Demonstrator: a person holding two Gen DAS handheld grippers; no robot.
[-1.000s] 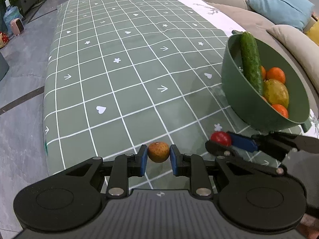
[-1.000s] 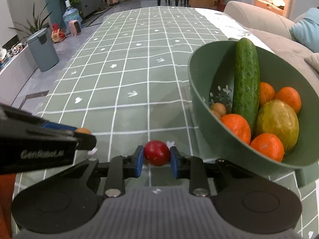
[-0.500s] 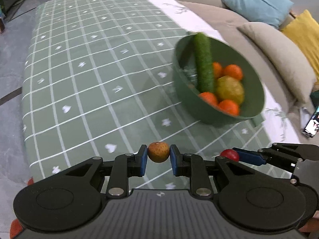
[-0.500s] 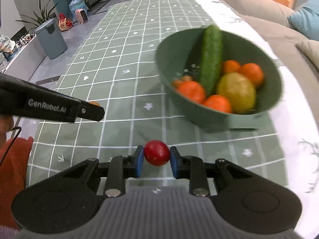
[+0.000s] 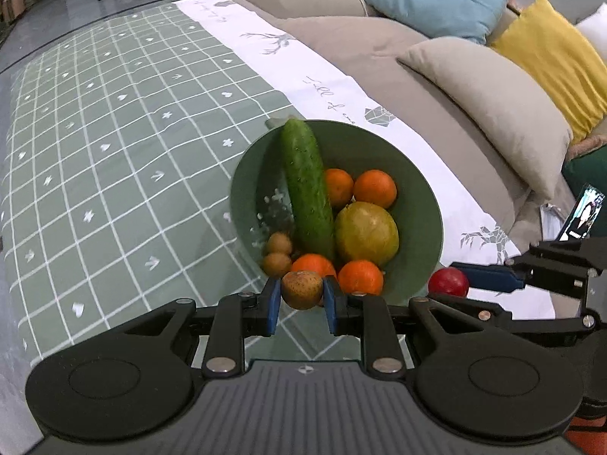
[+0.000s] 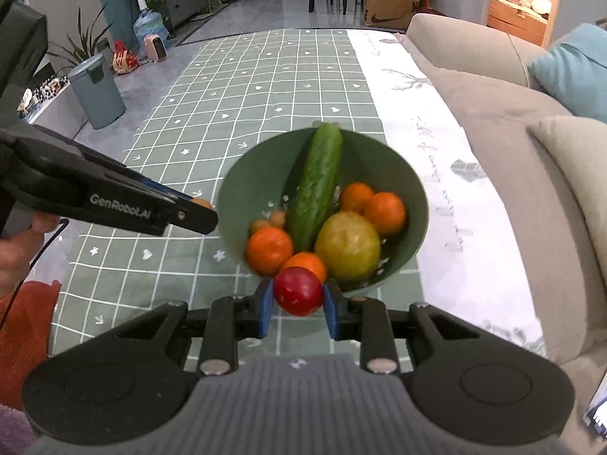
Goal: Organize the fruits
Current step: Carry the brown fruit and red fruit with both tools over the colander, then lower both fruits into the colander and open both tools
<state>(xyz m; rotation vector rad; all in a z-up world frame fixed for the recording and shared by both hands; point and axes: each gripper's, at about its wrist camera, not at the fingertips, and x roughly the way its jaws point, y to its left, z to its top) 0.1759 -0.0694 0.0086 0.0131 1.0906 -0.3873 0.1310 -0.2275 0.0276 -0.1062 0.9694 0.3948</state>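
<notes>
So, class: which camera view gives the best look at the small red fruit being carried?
The right wrist view: the red fruit sits centred and close, clamped in the right tool. The left wrist view shows it only small, at the right edge, partly hidden by that tool's finger.

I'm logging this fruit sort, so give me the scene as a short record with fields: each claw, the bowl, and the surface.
left claw: shut on a small brown fruit
right claw: shut on a red fruit
green bowl: holds a cucumber, oranges, a yellow-green fruit, small brown fruits
cucumber: leaning on the far rim
surface: green checked tablecloth, beside a sofa
</notes>
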